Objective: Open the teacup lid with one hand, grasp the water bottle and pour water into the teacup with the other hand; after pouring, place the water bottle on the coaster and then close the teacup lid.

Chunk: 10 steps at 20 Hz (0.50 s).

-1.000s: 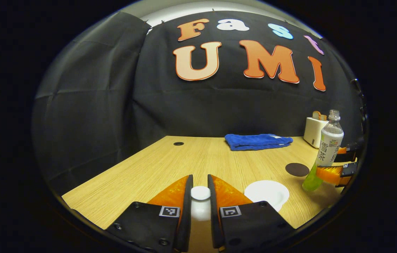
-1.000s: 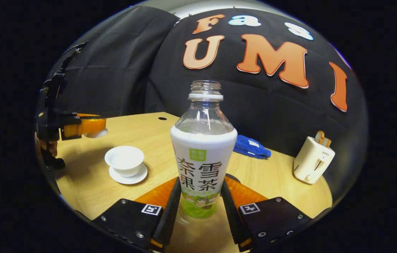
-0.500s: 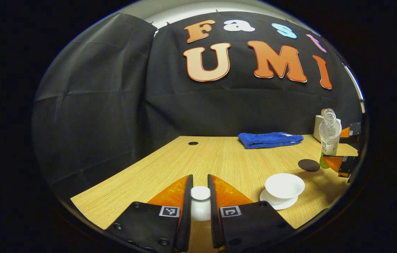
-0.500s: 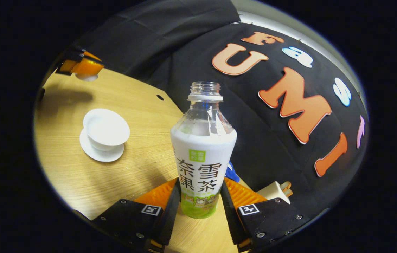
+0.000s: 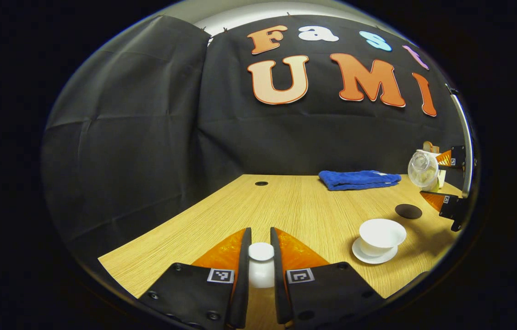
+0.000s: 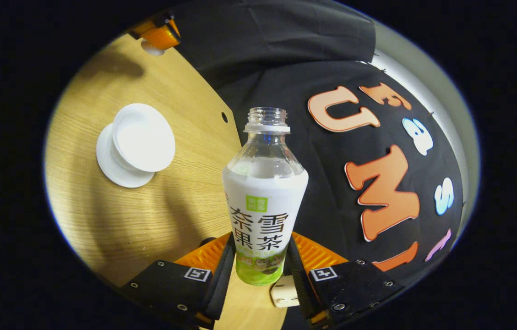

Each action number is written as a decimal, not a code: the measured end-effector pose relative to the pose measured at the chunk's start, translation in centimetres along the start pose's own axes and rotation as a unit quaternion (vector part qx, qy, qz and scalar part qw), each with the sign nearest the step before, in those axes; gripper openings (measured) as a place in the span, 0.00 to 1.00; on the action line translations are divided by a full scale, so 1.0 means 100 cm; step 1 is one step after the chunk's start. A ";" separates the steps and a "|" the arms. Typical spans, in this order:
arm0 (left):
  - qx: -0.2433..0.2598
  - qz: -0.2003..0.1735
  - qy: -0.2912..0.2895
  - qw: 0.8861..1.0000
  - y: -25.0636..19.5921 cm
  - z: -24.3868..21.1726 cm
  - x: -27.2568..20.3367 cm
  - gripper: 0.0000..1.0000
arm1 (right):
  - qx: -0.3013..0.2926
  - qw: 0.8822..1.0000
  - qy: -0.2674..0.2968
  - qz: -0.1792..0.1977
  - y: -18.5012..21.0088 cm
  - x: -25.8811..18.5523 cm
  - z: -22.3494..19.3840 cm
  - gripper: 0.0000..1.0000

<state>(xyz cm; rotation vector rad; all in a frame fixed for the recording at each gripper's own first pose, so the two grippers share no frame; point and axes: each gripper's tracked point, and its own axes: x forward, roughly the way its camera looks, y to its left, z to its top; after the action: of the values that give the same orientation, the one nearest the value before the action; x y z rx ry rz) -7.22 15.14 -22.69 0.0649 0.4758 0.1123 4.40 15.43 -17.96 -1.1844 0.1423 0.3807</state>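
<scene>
I tipped the clear plastic water bottle, pinched in right gripper fingers, toward the open white porcelain teacup (left gripper fingers pinched its white lid aside) to pour.

Left gripper level, jaws clamped on lid, right gripper tilted, jaws clamped on bottle

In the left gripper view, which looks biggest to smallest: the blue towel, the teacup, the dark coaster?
1. Blue towel, widest though farthest.
2. Teacup, clearly smaller; it sits nearer the camera, which flatters it.
3. Coaster, smallest.
</scene>
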 end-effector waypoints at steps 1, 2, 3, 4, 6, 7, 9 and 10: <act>-0.001 0.001 -0.001 1.000 0.003 0.000 -0.001 0.28 | -0.021 1.000 -0.006 -0.007 0.002 -0.001 0.002 0.65; -0.003 0.003 -0.001 1.000 0.006 0.000 -0.002 0.28 | -0.047 0.999 -0.011 -0.019 0.002 -0.001 0.003 0.68; -0.003 0.006 -0.002 1.000 0.010 -0.001 -0.002 0.28 | -0.077 0.996 -0.015 -0.033 0.004 -0.003 0.004 0.64; -0.004 0.010 0.000 1.000 0.013 -0.003 -0.002 0.28 | -0.105 0.993 -0.018 -0.043 0.007 -0.004 0.004 0.64; -0.008 0.013 0.003 1.000 0.017 -0.007 -0.004 0.27 | -0.141 0.989 -0.025 -0.046 0.012 -0.005 0.002 0.64; -0.009 0.014 0.004 1.000 0.019 -0.008 -0.004 0.28 | -0.152 0.987 -0.029 -0.046 0.011 -0.006 0.003 0.64; -0.010 0.017 0.005 1.000 0.023 -0.009 -0.006 0.28 | -0.172 0.983 -0.034 -0.046 0.011 -0.007 0.005 0.65; -0.010 0.019 0.006 1.000 0.025 -0.010 -0.008 0.28 | -0.183 0.981 -0.037 -0.048 0.011 -0.008 0.005 0.65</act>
<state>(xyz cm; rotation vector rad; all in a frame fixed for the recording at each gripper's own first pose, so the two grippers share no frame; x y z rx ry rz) -8.61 17.56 -23.02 0.0545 0.4854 0.1543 3.25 16.07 -18.54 -1.5323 -0.0530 0.3755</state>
